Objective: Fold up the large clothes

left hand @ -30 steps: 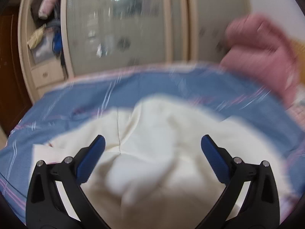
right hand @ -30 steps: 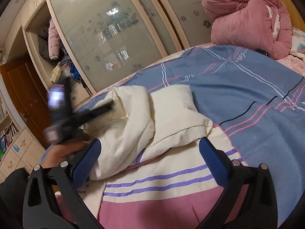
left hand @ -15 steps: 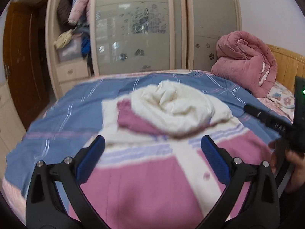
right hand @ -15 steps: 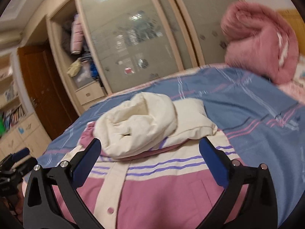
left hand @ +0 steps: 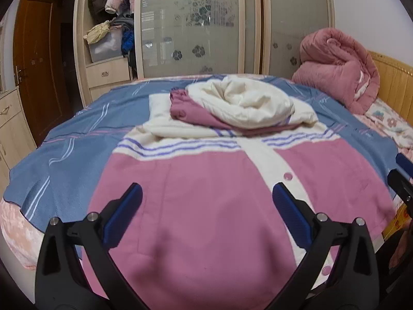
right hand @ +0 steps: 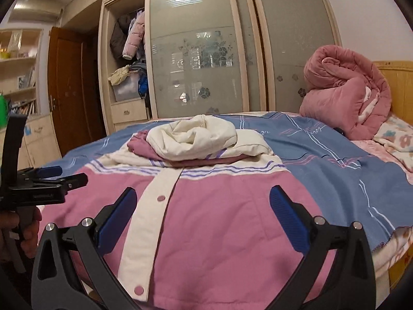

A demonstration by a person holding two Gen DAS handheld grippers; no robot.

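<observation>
The left gripper (left hand: 206, 206) is standing wide open, its blue pads (left hand: 124, 217) spread apart and gripping nothing; it is hovering above the pink lower part of the jacket (left hand: 206, 193), though whether it touches the fabric cannot be told; the right gripper (right hand: 204, 211) is likewise gaping wide and holding nothing, poised over the same pink cloth beside the cream button placket (right hand: 155, 206); the jacket is lying spread on the blue bedsheet (left hand: 77, 139), its cream hood (left hand: 240, 103) and sleeves bunched at the far end; a pink quilt (right hand: 346, 90) is sitting rolled near the headboard.
</observation>
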